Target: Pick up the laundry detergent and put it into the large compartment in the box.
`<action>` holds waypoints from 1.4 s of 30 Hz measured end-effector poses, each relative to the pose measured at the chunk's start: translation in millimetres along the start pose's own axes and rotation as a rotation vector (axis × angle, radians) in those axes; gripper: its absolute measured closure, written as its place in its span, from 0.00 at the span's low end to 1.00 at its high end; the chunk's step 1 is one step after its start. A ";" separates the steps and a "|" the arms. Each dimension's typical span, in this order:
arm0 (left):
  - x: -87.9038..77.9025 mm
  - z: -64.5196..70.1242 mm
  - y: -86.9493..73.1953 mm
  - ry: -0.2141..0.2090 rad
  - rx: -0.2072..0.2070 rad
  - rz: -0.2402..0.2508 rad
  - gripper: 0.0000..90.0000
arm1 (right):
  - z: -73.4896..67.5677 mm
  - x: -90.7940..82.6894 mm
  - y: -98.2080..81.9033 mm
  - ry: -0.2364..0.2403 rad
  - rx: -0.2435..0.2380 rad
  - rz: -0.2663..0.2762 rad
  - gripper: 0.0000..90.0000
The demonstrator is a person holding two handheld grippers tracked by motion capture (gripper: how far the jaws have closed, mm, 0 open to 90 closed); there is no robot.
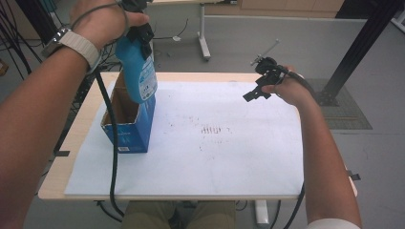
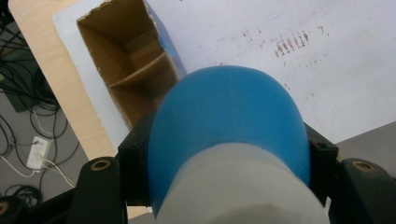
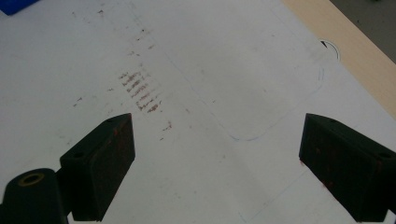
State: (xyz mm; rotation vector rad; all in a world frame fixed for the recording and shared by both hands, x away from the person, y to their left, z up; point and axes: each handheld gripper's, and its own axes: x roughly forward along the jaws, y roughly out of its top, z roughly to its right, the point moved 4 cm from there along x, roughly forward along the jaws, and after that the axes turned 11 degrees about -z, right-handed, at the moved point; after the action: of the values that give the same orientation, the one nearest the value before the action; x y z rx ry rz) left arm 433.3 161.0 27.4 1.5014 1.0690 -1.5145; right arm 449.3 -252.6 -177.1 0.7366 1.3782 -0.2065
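Two tongs are up over the desk (image 1: pixel 86 138). The left tongs (image 1: pixel 139 29), at the upper left of the frame, squeeze a blue bottle (image 1: pixel 138 71) by its top end. It hangs right over the open cardboard box (image 1: pixel 129 126), maybe to go inside. The right tongs (image 1: pixel 260 88), at the upper right, are spread wide and hold nothing, waiting out of the way.

A light, ribbed watch strap with a metal buckle (image 1: pixel 76 44) circles the left wrist, and a white short sleeve (image 1: pixel 333 223) edges the right upper arm. Both black plastic two-jaw grippers, the left gripper (image 2: pixel 224 154) and the right gripper (image 3: pixel 215 163), have blocky jaws with brass-ringed screw holes. From each, a thick black cable (image 1: pixel 113 157) trails below the watch strap's level. Reddish smudges mark the right jaws' inner faces.
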 end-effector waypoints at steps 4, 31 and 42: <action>-0.4 -8.7 -3.4 0.001 -0.055 0.002 0.42 | 0.3 1.1 0.9 -0.001 -0.006 0.000 0.12; 11.3 -42.6 -15.1 -0.016 -0.221 -0.006 0.42 | 1.7 4.9 4.2 0.009 -0.019 0.005 0.12; 18.5 -49.4 -15.3 -0.016 -0.247 -0.008 0.42 | 0.6 5.1 5.1 0.008 -0.026 0.006 0.12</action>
State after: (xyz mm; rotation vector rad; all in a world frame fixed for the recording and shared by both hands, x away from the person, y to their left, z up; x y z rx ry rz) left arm 437.2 213.4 11.4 1.3130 1.2054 -1.3423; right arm 453.6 -247.6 -180.0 0.7210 1.3837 -0.1807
